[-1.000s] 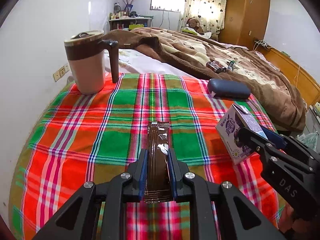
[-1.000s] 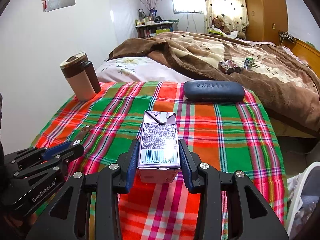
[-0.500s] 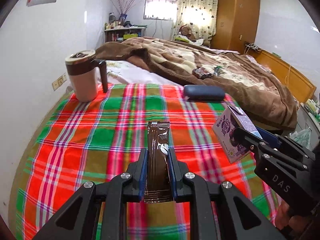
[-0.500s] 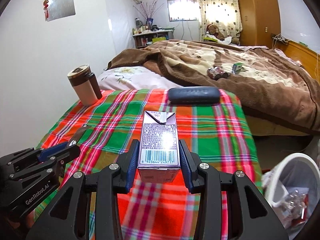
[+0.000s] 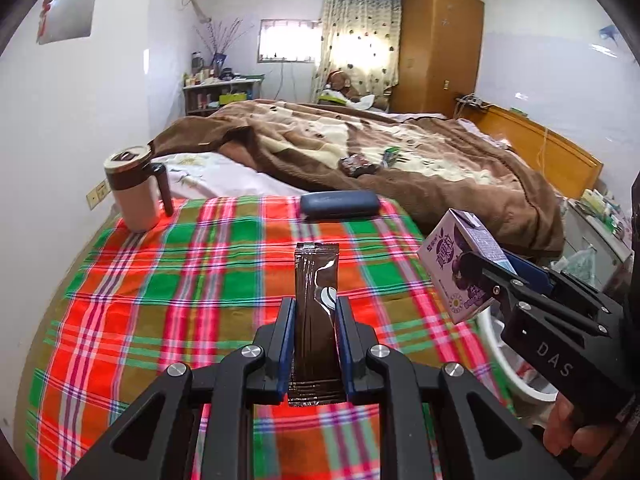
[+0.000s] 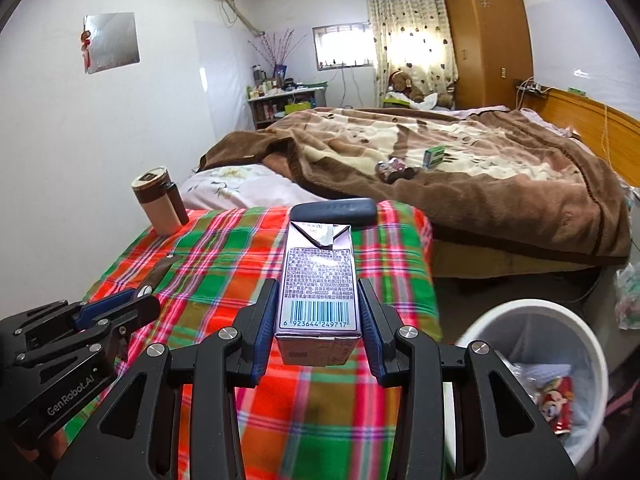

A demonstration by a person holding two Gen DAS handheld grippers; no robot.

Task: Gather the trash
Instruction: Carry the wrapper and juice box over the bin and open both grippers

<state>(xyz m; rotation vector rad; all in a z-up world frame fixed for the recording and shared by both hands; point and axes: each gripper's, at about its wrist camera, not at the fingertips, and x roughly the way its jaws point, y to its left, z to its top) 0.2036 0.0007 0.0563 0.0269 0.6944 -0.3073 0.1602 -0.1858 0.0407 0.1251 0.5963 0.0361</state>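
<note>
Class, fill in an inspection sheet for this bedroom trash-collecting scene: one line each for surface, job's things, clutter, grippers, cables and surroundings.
Surface: plaid cloth covers the table.
Job's things: brown sachet and purple drink carton, both held off the cloth; white bin beside the table, wrappers inside.
Clutter: lidded mug and dark case on the cloth.
Grippers: left gripper shut on the sachet; right gripper shut on the carton.
Cables: wires at the headboard.
Surroundings: bed with brown blanket, wardrobe.

Both wrist views close, facing bed (image 5: pixel 400 168); share plaid cloth (image 6: pixel 224 256).
</note>
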